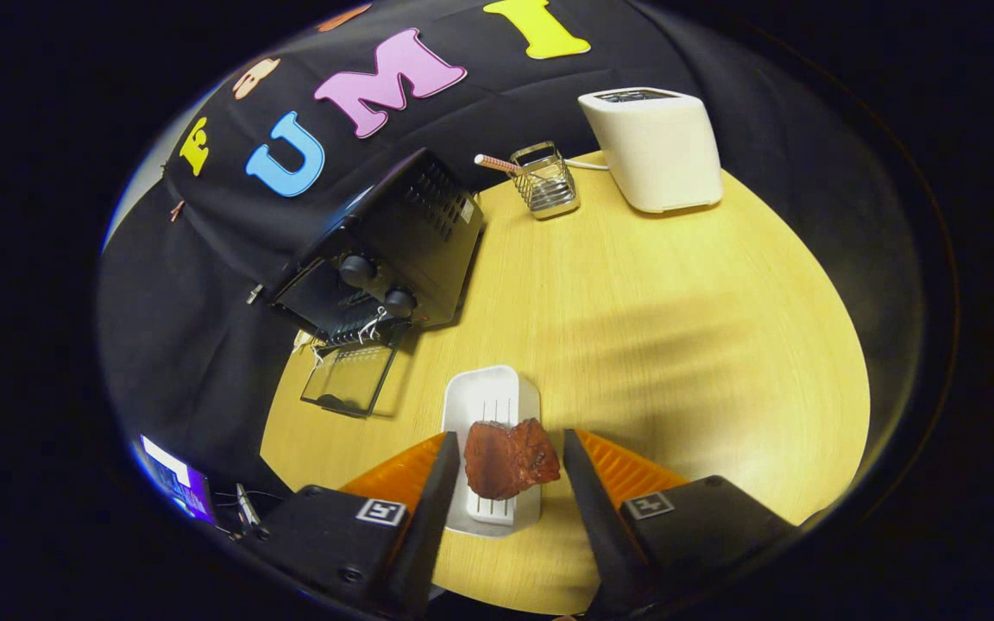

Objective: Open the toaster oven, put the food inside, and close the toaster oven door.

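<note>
Jaws apart astride steak (510, 459)

Gripper-mounted view, steeply downward (close) over table (635, 328)

Light wood table (635, 328), rounded edge. On it: a black toaster oven (385, 250) with its door (349, 379) dropped open flat on the wood, a white tray (488, 405) holding a piece of meat (510, 457), a wire basket (546, 183) with a stick in it, and a white toaster (654, 148) behind.
</note>
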Demonstrator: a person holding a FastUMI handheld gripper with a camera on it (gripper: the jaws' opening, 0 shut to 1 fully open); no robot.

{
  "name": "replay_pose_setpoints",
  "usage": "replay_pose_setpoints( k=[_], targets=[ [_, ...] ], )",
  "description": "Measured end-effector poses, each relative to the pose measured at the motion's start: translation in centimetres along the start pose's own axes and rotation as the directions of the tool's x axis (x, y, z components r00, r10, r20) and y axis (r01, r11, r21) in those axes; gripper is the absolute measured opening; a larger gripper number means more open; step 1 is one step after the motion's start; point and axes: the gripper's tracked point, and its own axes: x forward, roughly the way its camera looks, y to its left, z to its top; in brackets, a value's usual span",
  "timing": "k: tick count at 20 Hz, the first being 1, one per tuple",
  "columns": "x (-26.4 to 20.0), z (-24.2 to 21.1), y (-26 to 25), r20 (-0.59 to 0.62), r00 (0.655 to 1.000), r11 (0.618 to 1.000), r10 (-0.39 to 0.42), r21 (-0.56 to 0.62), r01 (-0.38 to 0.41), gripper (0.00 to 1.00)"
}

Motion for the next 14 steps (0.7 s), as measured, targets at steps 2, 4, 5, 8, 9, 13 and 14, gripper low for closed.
replay_pose_setpoints(
  k=[2, 4, 5, 8, 9, 13, 14],
  targets=[
    [0.12, -0.44, -0.76, -0.024, 1.000, 1.000, -0.008, 0.008, 0.008, 0.57],
    [0.03, -0.43, -1.12, -0.031, 1.000, 0.999, -0.004, 0.041, 0.006, 0.39],
    [-0.09, -0.57, -1.11, -0.042, 0.999, 0.998, 0.002, 0.058, 0.001, 0.34],
    [-0.03, -0.74, -1.09, -0.057, 0.998, 0.996, 0.021, 0.089, -0.016, 0.30],
    [-0.44, -0.64, -1.06, -0.066, 0.998, 0.995, 0.024, 0.097, -0.018, 0.29],
    [-0.57, -0.32, -0.23, -0.076, 0.995, 0.989, 0.063, 0.140, -0.052, 0.19],
    [-0.68, -0.10, -0.18, -0.067, 0.996, 0.989, 0.061, 0.142, -0.051, 0.19]
  ],
)
